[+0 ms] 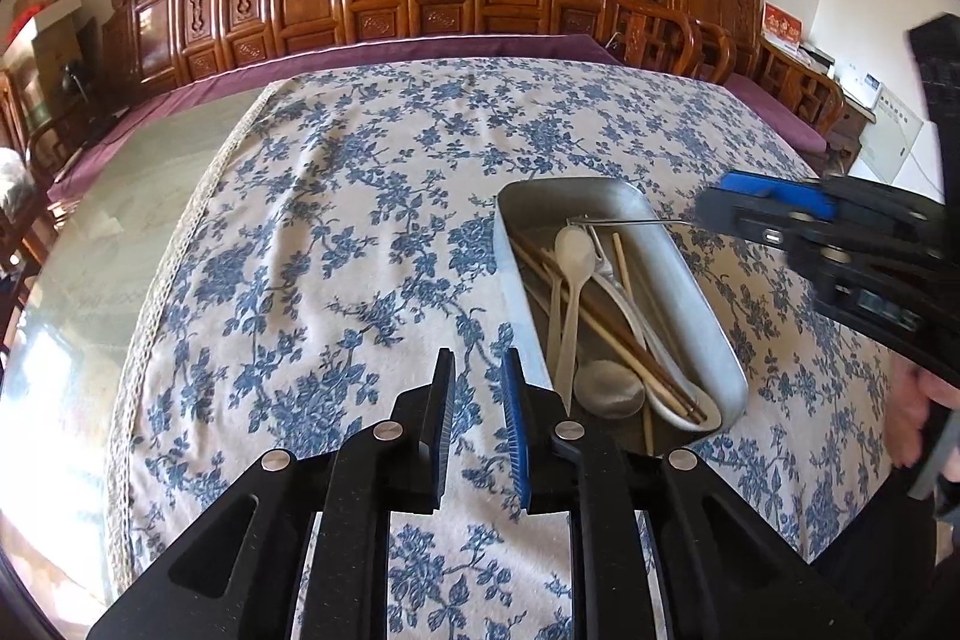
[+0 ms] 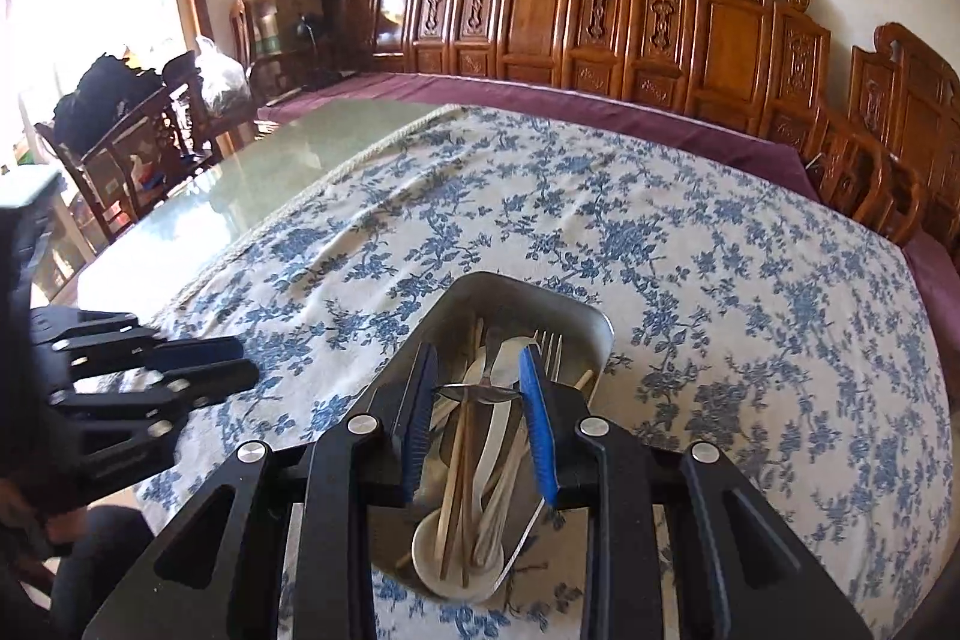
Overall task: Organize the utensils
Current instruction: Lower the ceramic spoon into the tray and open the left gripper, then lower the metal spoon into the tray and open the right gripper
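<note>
A metal tray [image 1: 708,316] [image 2: 594,328] sits on the blue-floral tablecloth. It holds wooden chopsticks [image 1: 606,322], white plastic spoons [image 1: 573,250], a ceramic spoon [image 1: 609,388] and a fork [image 2: 549,349]. My right gripper [image 2: 477,391] hovers over the tray, shut on a metal spoon [image 2: 480,392], whose bowl sits across the pads. In the left wrist view the right gripper [image 1: 708,214] holds that spoon's thin handle [image 1: 630,222] out over the tray's far end. My left gripper [image 1: 477,370] is open and empty, just left of the tray above the cloth.
The tablecloth [image 1: 360,232] covers part of a glass-topped table [image 1: 120,220]. A carved wooden bench with a purple cushion [image 2: 600,100] runs along the far side. Chairs and bags [image 2: 120,100] stand at the far left.
</note>
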Demonstrator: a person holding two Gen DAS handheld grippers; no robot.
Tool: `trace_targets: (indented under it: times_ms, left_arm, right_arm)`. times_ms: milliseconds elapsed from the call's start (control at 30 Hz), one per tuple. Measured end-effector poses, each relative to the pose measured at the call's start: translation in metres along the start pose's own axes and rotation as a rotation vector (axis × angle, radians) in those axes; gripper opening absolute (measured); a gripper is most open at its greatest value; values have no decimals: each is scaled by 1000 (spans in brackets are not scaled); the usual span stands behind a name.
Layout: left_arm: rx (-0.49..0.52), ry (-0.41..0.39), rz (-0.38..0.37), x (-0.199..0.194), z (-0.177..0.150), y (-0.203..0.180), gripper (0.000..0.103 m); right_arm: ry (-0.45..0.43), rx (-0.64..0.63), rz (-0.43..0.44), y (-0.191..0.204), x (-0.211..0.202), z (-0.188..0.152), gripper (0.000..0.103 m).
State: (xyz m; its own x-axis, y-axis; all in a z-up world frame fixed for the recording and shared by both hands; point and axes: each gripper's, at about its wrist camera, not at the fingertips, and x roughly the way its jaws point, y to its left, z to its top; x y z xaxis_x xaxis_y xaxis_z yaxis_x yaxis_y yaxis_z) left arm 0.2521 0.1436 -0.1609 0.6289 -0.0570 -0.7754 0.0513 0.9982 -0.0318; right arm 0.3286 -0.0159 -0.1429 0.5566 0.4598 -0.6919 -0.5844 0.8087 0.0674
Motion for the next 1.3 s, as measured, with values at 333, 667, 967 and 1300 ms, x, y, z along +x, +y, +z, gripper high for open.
trace_targets:
  times_ms: [333,667,967,1300]
  left_arm:
    - [-34,8,-6,0,-11,12,18]
    - [-38,4,-8,-2,-13,13,22]
    - [-46,-5,-7,-6,-13,15,27]
    - [-42,-15,-13,-12,-11,8,36]
  right_arm:
    - [64,48,-10,1,42,-9,31]
    - [130,69,-5,12,59,-27,31]
    - [160,61,10,22,64,-35,33]
    - [110,64,7,17,33,-35,39]
